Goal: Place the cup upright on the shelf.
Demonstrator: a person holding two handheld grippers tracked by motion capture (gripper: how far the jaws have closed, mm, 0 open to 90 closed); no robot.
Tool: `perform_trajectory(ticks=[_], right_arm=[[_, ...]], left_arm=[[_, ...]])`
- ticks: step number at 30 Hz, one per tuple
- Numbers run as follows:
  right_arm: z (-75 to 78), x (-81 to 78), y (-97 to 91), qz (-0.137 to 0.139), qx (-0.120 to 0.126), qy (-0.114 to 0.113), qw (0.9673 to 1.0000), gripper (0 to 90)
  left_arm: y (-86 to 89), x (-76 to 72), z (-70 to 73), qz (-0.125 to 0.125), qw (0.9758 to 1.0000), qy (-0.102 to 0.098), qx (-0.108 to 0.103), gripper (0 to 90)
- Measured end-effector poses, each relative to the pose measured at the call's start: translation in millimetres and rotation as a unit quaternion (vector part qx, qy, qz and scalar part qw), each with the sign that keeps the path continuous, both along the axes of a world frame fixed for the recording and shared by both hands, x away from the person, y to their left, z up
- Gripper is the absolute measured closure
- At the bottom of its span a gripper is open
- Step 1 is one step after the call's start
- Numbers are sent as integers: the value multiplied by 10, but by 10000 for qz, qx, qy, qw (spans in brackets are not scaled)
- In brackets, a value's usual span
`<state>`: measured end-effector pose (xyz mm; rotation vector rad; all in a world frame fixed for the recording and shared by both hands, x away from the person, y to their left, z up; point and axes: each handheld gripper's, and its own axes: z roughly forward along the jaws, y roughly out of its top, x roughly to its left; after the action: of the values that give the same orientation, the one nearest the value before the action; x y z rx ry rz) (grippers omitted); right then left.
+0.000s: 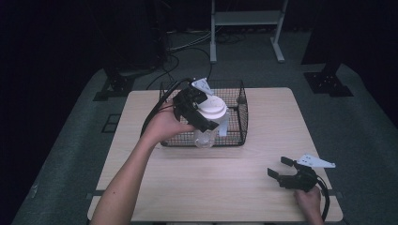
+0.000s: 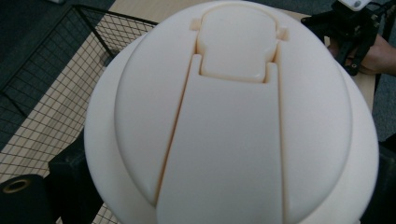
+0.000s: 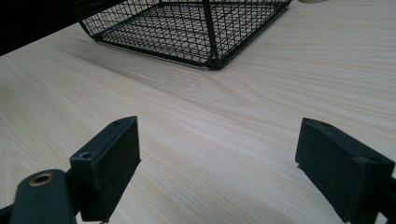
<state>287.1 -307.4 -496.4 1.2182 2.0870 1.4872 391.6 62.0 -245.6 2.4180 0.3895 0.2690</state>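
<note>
A clear plastic cup with a cream-white flip lid (image 1: pixel 211 110) hangs over the front of a black wire basket (image 1: pixel 240 101). My left gripper (image 1: pixel 199 112) is shut on the cup, gripping it just under the lid. In the left gripper view the lid (image 2: pixel 233 116) is right in front of the camera, with its closed flap on top. My right gripper (image 1: pixel 279 166) rests low over the table's front right part, jaws wide apart with nothing between them; its pads (image 3: pixel 112 158) frame bare wood.
The light wooden table (image 1: pixel 263 187) carries the wire basket (image 3: pixel 196 28) at its back centre. A white metal stand (image 1: pixel 244 18) and dark stand bases sit on the floor behind. The basket's mesh floor (image 2: pixel 46 112) lies below the cup.
</note>
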Motion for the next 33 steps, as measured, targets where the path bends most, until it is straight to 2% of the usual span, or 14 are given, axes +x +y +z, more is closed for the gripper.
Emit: perform_trajectory(ticks=[6,9,12,15,22,25,33], right_arm=[[0,-1,-4,3,23,-7,10000,129],[1,-3,-6,11,32,-10,10000,129],[1,-4,-9,11,47,-11,10000,129],[3,-6,-14,8,73,-18,10000,129],[4,-7,-15,10,92,-13,10000,129],[5,-6,-16,10,111,-5,9999,129],[5,-7,-15,10,112,-9,9999,129]], left_arm=[[-59,137,120,53,10000,28,23,56],[-95,193,144,80,9999,-3,80,56],[-112,278,163,135,9999,34,34,56],[-125,363,161,190,9998,54,-43,56],[-156,566,183,375,9993,53,32,56],[-145,618,184,462,9989,64,-32,56],[-99,788,120,715,9973,120,-94,56]])
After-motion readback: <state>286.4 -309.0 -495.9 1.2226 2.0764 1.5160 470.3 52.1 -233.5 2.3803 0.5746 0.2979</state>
